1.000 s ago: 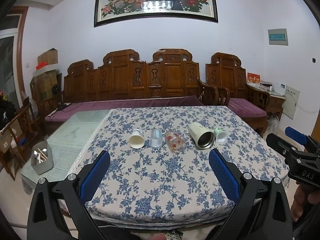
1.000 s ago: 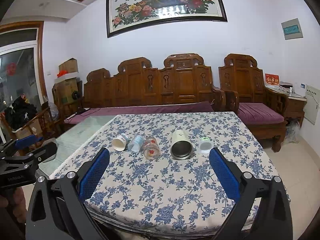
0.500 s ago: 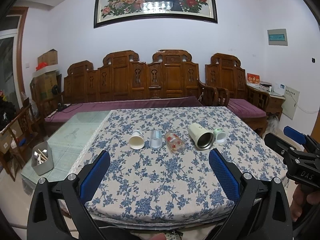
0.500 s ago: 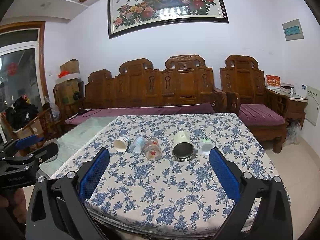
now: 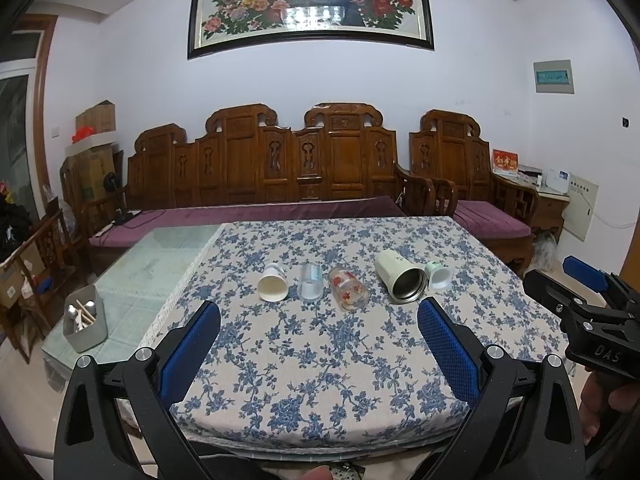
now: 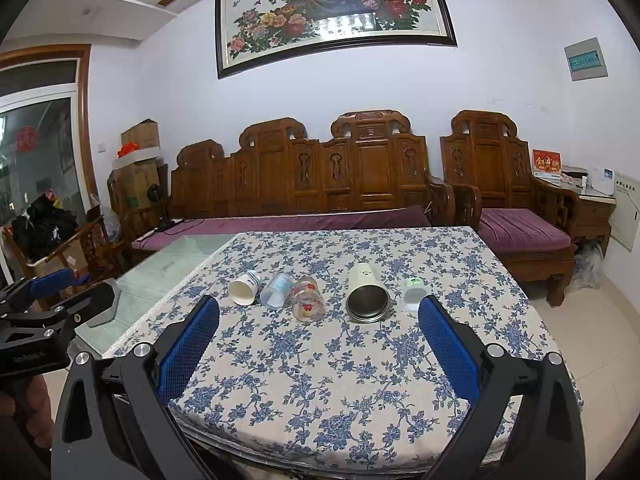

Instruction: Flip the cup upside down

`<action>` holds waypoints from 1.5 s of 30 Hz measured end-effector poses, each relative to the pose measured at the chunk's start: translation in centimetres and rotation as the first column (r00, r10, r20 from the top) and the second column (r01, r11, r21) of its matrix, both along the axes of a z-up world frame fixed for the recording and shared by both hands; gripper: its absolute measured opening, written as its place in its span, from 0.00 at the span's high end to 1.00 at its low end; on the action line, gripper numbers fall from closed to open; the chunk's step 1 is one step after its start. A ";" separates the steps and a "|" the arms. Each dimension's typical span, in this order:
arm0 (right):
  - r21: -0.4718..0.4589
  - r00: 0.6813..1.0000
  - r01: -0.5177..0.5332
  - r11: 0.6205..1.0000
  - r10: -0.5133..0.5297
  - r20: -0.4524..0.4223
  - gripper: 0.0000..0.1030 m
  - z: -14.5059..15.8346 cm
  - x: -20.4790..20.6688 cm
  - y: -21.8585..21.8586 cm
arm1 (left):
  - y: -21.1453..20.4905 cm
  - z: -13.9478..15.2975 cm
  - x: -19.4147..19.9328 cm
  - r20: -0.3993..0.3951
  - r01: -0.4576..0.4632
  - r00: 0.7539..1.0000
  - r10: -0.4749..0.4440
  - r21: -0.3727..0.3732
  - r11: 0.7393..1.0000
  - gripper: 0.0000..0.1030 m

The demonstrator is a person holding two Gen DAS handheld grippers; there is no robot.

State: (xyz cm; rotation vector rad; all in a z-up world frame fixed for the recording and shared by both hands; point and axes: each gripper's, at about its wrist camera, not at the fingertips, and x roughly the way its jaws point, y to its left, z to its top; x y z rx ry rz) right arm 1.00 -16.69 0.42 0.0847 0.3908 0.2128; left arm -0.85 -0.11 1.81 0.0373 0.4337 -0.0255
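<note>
Several cups lie on their sides in a row on the floral tablecloth [image 5: 320,352]: a white paper cup [image 5: 273,288], a clear plastic cup [image 5: 310,286], a glass with red print [image 5: 348,293], a cream steel-lined tumbler [image 5: 401,282] and a small white-green cup [image 5: 438,275]. The same row shows in the right wrist view: paper cup [image 6: 244,289], plastic cup [image 6: 277,290], glass [image 6: 307,299], tumbler [image 6: 366,294], small cup [image 6: 415,294]. My left gripper [image 5: 319,326] is open and empty, short of the row. My right gripper [image 6: 319,322] is open and empty, also near the table's front.
A grey utensil holder [image 5: 85,319] stands on the bare glass part of the table [image 5: 160,264] at left. A carved wooden sofa [image 5: 280,176] stands behind the table and an armchair [image 6: 516,216] at the right. The right gripper also shows in the left wrist view [image 5: 588,304].
Both views have shifted slightly; the cups sit a little lower in the right wrist view. No cup has moved and both grippers stay open.
</note>
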 end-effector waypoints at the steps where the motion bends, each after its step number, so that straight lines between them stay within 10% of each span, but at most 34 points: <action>1: 0.000 1.000 0.001 1.000 -0.001 0.000 0.02 0.0 0.0 0.0 | 0.0 0.1 0.0 0.001 0.000 1.000 0.000 0.000 1.000 0.08; 30: 0.011 1.000 -0.004 1.000 0.004 -0.022 0.02 -0.4 0.7 0.0 | -0.3 -0.4 0.3 -0.003 -0.002 1.000 0.002 0.016 1.000 0.08; 45: -0.024 0.990 -0.019 1.000 0.015 -0.139 0.03 -2.8 9.7 -1.6 | -1.4 -3.1 9.9 -0.160 0.107 0.982 -0.096 0.067 0.992 0.08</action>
